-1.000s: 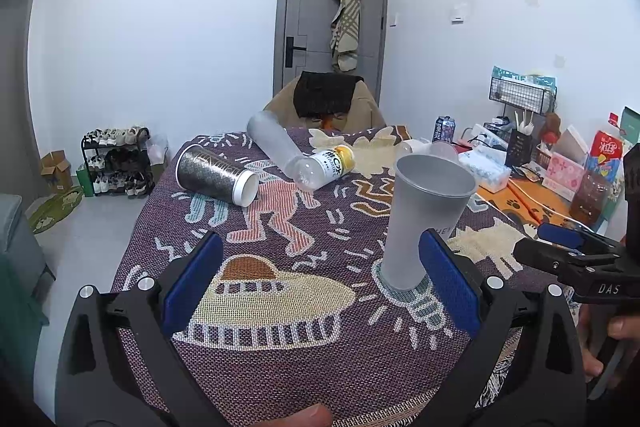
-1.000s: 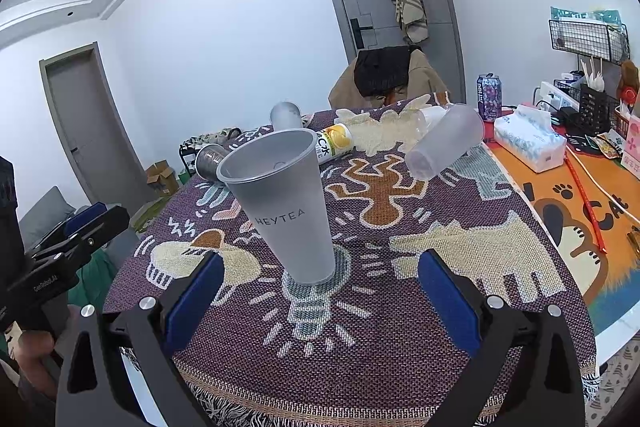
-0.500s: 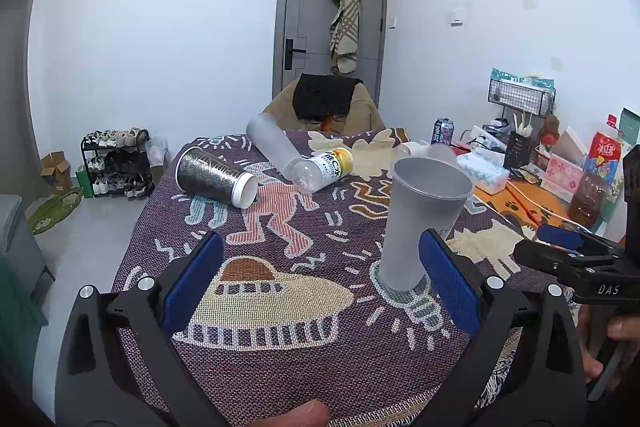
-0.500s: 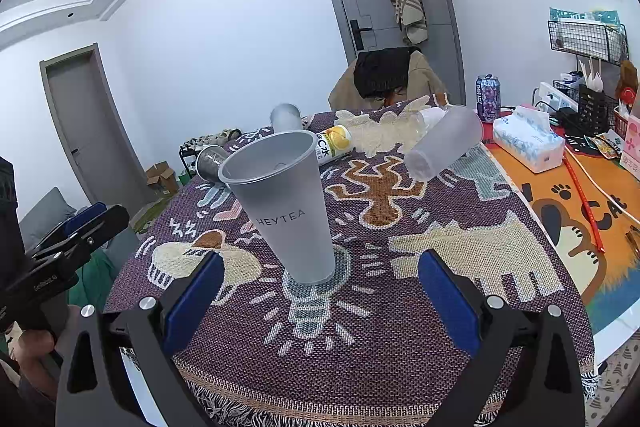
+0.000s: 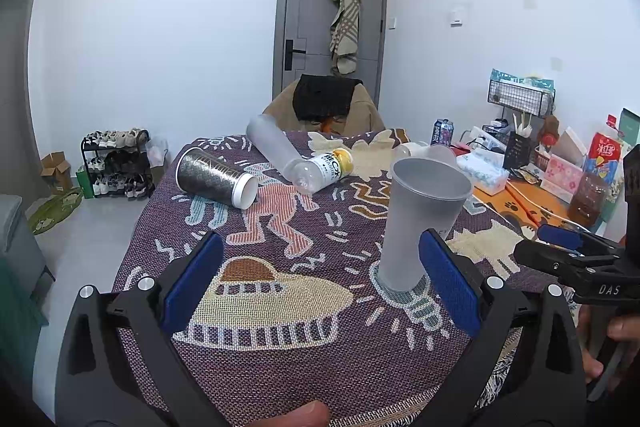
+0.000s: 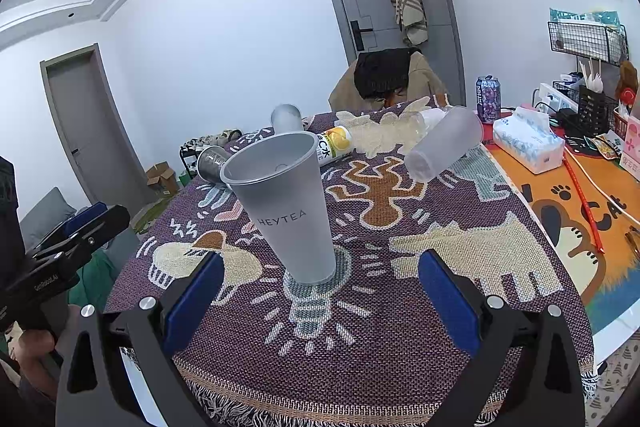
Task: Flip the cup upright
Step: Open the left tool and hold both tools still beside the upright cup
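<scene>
Count of drinkware on the tabletop — six pieces

One upright grey cup, two frosted tumblers lying down, one dark patterned tumbler, one yellow-labelled bottle — plus one soda can.

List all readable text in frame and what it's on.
"HEYTEA": grey cup, upright on the cloth.
"DAS": right gripper body, seen from the left wrist.
"CAT": orange mat.
Yellow-capped bottle, purple can, red carton, left gripper lettering: too small or blurred.
</scene>
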Motion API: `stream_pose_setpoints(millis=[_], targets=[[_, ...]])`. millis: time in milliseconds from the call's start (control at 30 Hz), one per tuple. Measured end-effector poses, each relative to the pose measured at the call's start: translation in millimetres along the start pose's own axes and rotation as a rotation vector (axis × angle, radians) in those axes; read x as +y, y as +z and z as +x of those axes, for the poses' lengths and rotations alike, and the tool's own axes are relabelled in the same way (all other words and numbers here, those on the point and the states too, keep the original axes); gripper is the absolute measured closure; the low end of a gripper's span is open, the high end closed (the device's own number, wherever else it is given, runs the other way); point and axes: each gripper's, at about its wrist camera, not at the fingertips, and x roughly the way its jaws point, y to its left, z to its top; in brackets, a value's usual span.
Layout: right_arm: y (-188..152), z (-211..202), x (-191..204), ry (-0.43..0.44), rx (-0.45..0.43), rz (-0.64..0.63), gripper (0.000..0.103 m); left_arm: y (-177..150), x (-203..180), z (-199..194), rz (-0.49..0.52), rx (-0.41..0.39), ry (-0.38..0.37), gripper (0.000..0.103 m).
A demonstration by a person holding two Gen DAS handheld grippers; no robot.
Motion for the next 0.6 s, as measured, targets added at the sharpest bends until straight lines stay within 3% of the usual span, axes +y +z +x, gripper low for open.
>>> stream_pose_setpoints(millis=[600], targets=[[-1,14,8,0.021,0.048,-0.02,0.008,-1,7,2,-0.024,-0.006,-0.003,0.006]])
